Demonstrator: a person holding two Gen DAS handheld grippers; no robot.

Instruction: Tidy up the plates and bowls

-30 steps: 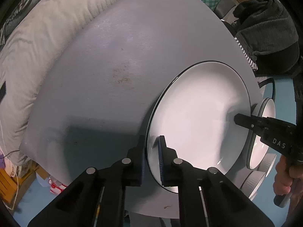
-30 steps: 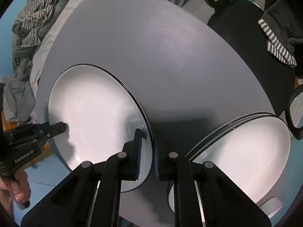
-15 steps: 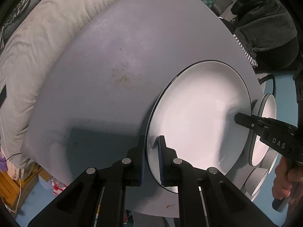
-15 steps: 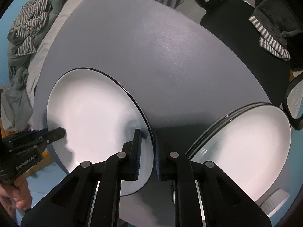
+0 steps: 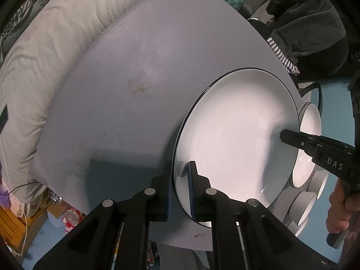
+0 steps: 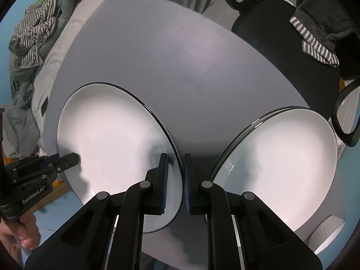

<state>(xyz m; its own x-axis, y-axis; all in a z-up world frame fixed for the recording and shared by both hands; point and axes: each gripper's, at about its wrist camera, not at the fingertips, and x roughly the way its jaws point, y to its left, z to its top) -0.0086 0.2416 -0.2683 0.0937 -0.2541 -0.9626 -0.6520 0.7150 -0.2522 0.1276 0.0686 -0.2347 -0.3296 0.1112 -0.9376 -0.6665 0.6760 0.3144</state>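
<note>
A white plate with a black rim (image 5: 236,139) is held above the grey round table (image 5: 135,78) by both grippers. My left gripper (image 5: 180,175) is shut on its near rim. My right gripper (image 6: 174,171) is shut on the opposite rim of the same plate (image 6: 108,135); its finger (image 5: 290,137) shows across the plate in the left wrist view. A stack of white plates (image 6: 281,162) sits on the table just right of the right gripper. White ribbed bowls (image 5: 301,204) sit beyond the plate at the table's right edge.
A pale quilted blanket (image 5: 45,56) lies along the table's far left side. A black chair with dark clothes and a striped cloth (image 6: 315,47) stands behind the table. A ribbed bowl (image 6: 328,227) sits by the plate stack.
The plate, held by both grippers, has risen a little and shifted slightly toward the plate stack. Both grips are unchanged.
</note>
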